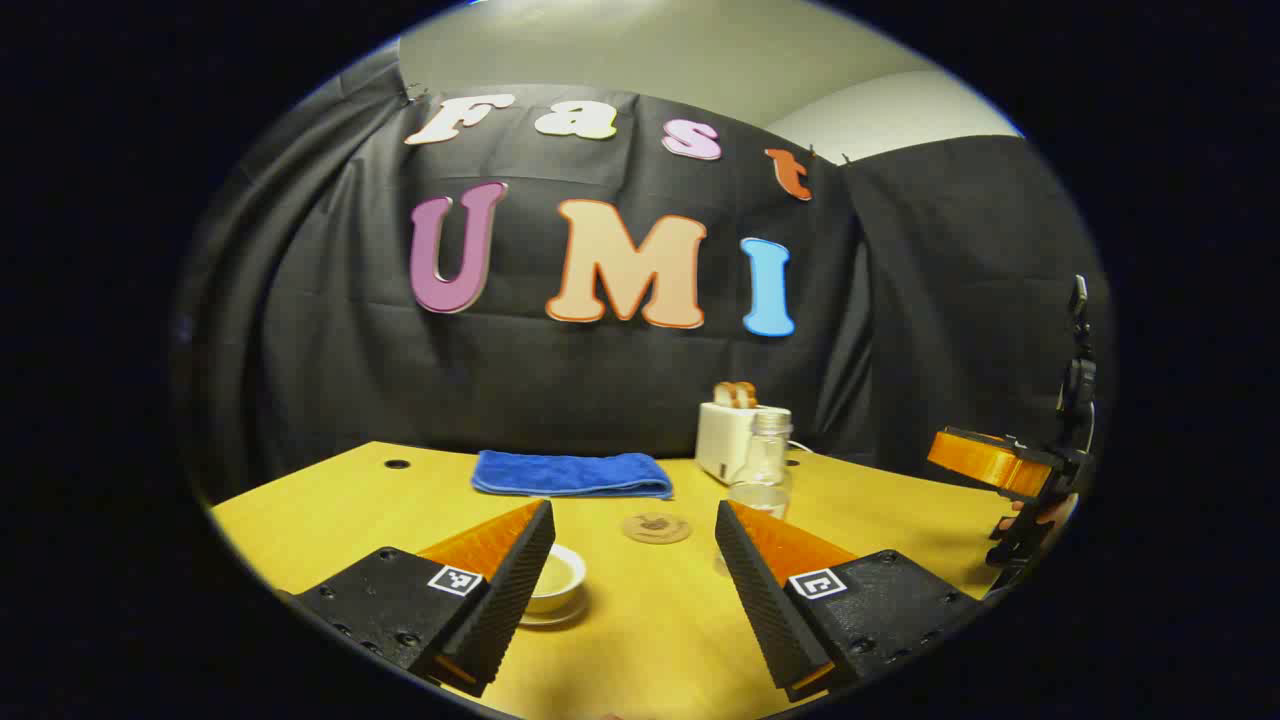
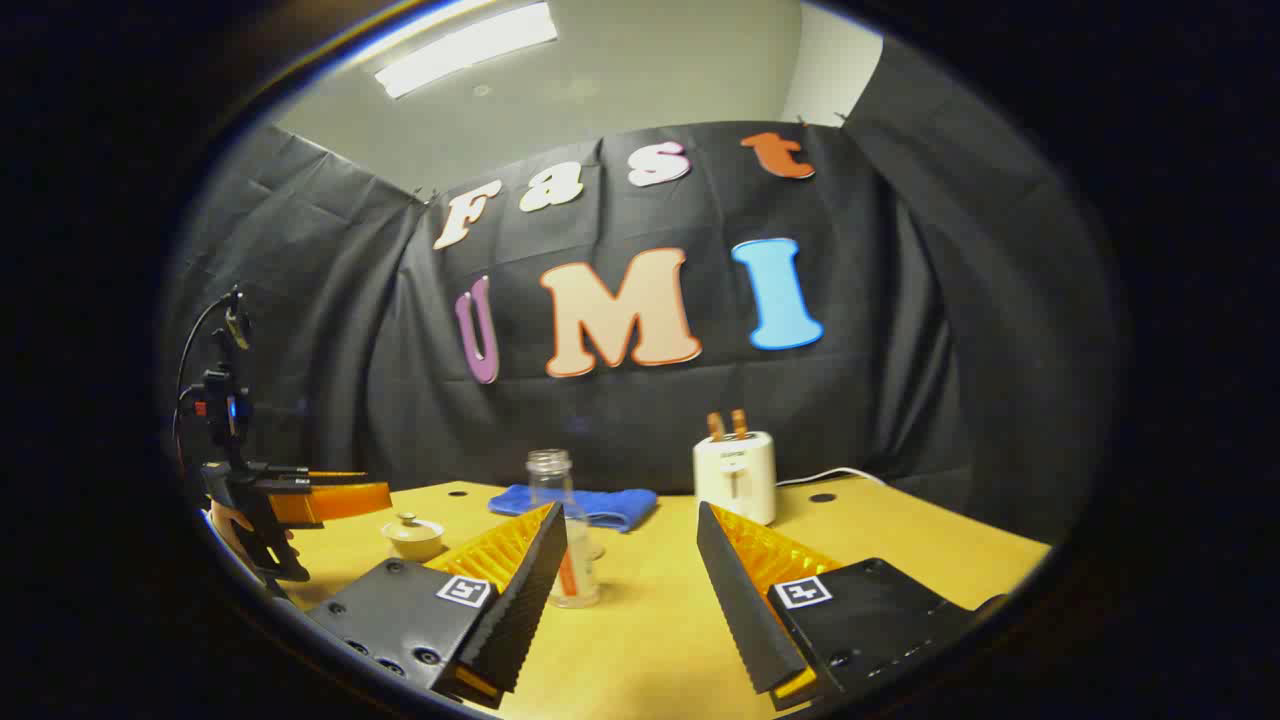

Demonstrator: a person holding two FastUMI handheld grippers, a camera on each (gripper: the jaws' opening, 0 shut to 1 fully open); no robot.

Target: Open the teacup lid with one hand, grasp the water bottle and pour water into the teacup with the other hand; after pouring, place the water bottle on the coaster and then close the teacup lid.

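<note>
Both tongs, left [image 1: 635, 560] and right [image 2: 630, 560], gape empty; the clear water bottle [image 2: 562, 530] looks light and slippery (grip mid-body).

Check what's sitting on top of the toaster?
Two browned toast slices stick up from the toaster's slots, side by side. Their lower parts are hidden inside the slots, so how deep they sit cannot be seen.

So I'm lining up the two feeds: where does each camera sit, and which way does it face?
Left gripper view: rides the left gripper, facing the teacup, coaster and bottle; own jaws open.
Right gripper view: rides the right gripper, facing the bottle; own jaws open.
Shared: bottle, towel, toaster.
</note>
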